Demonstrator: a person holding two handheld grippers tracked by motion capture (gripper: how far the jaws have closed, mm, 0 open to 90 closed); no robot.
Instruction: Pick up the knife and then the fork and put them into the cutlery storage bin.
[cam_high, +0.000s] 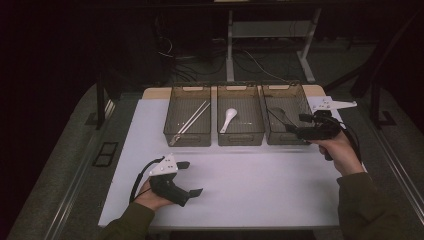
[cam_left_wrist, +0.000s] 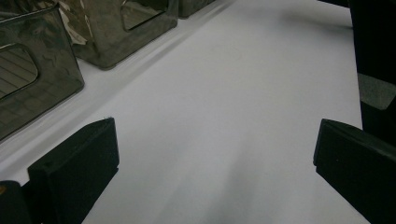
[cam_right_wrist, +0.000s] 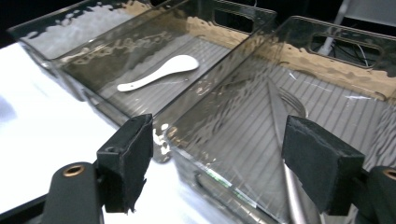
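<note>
High view, from the left: your left gripper (cam_high: 190, 177) rests at the lower left on the white table (cam_high: 250, 180), jaws wide apart around nothing. Along the top stand three smoky bins: chopsticks (cam_high: 192, 119) in the left one, a white spoon (cam_high: 229, 119) in the middle. At the right, your right gripper (cam_high: 295, 123) hangs open over the right bin (cam_high: 285, 120), where a metal fork (cam_right_wrist: 280, 112) lies ungripped.
</note>
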